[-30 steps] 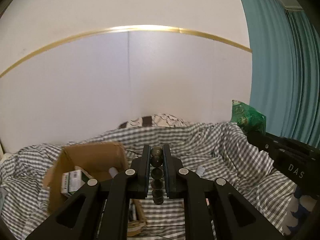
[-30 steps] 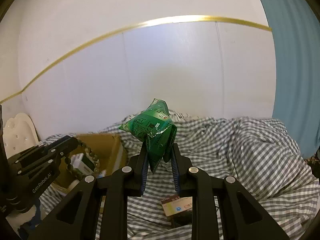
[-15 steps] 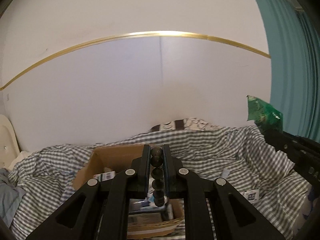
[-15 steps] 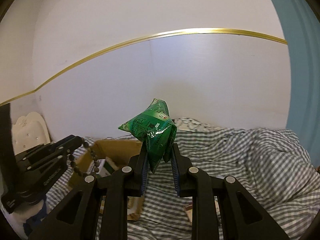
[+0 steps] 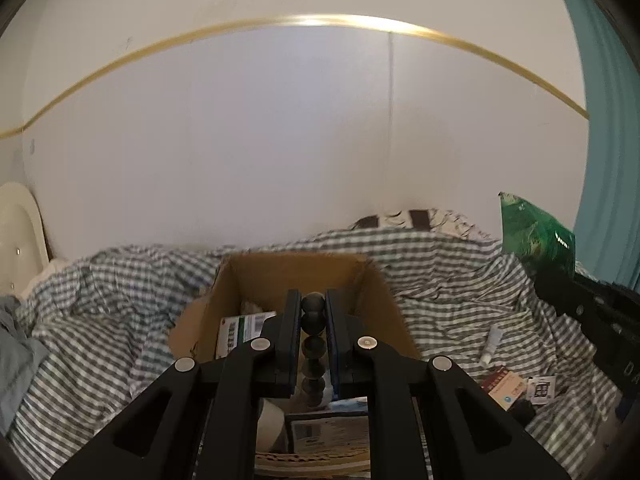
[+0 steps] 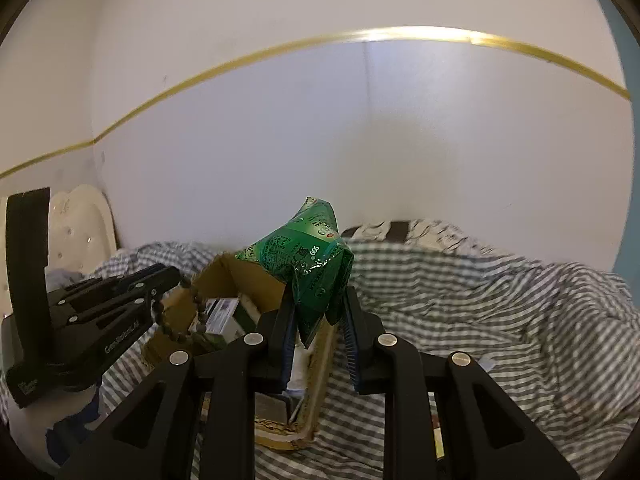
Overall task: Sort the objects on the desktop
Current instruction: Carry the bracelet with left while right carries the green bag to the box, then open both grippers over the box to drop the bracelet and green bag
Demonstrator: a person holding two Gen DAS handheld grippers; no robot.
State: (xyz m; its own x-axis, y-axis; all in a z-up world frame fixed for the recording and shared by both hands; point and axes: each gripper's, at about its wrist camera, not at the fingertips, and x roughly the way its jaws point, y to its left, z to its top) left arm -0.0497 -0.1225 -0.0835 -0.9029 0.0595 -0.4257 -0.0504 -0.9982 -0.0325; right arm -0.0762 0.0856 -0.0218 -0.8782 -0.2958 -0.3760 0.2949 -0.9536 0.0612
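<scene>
Bed: checked sheet (image 5: 452,292) under an open box (image 5: 296,276).
Left hand-held gripper (image 5: 313,308): pinching beads (image 5: 313,320), above the box.
Right hand-held gripper (image 6: 318,312): pinching green packet (image 6: 308,264), near the box rim.

I am holding the left gripper (image 5: 313,312) pointing slightly downward, its tips sitting above the open cardboard box (image 5: 296,276). Its jaws are standing nearly closed, clamping a string of dark beads (image 5: 313,344) between the pads. I am holding the right gripper (image 6: 318,316) at a similar downward tilt, to the right of the box's near corner, jaws pinching the lower end of a green foil packet (image 6: 308,264). In the right wrist view, the left gripper is sitting to the left, over the box.
</scene>
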